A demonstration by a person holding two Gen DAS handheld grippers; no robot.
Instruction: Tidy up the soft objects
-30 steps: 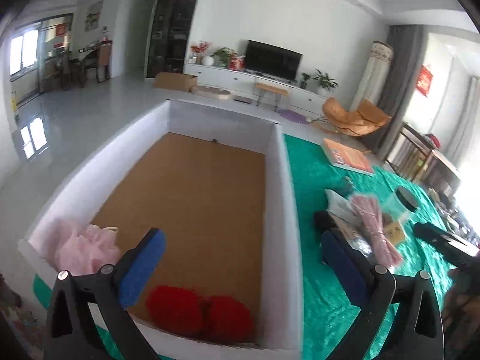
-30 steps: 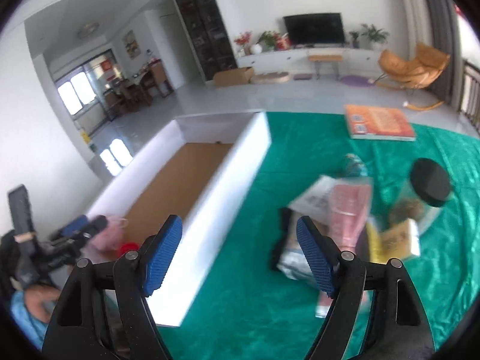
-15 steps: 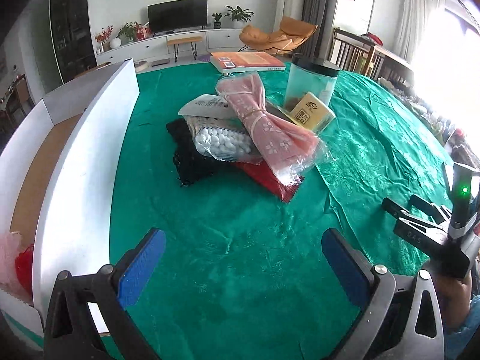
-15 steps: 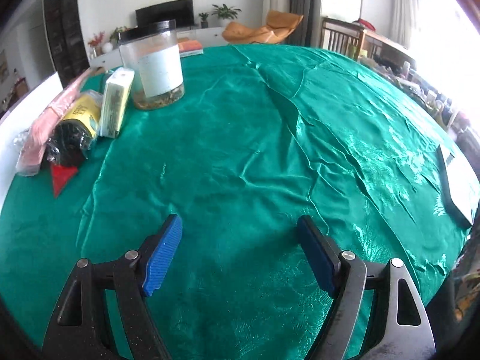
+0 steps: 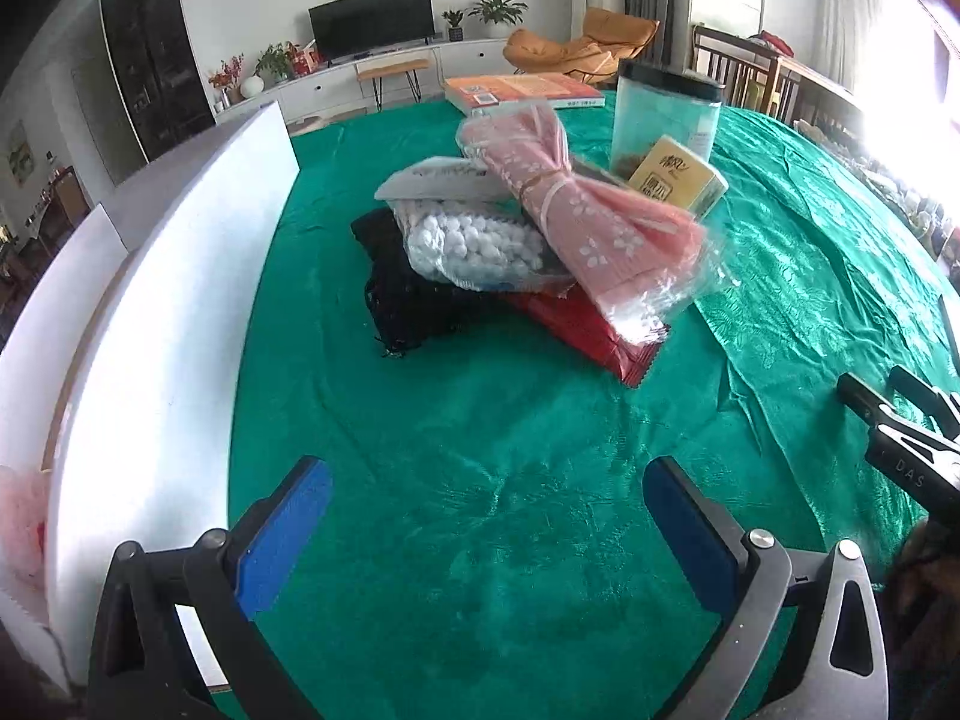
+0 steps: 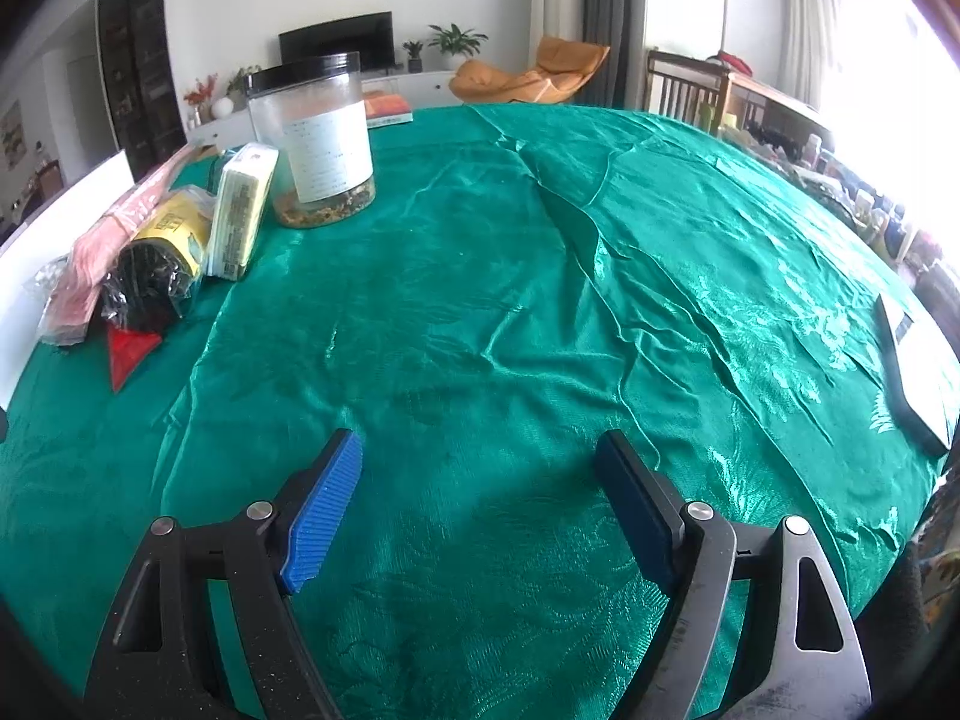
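Note:
A heap of soft packs lies on the green cloth (image 5: 480, 510): a pink flowered bag (image 5: 576, 210) on top, a clear bag of white balls (image 5: 474, 246), a black cloth (image 5: 402, 294) and a red packet (image 5: 588, 324) underneath. My left gripper (image 5: 486, 468) hangs open over bare cloth in front of the heap, nothing between its blue pads. My right gripper (image 6: 480, 441) is open too, over bare cloth, with the heap far to its left: pink bag (image 6: 102, 240), red packet (image 6: 129, 348). A pink puff (image 5: 18, 516) shows inside the white box (image 5: 168, 312).
A black-lidded clear jar (image 5: 666, 120), a yellow carton (image 5: 678, 180) and an orange book (image 5: 522, 90) stand behind the heap. The white box wall runs along the left. A flat white, dark-edged slab (image 6: 918, 372) lies at the table's right edge. Wrinkles cross the cloth.
Both grippers swung away from the white box, where pink and red puffs lay, and came down over the green cloth. Over the last half second the left one edged closer to the heap.

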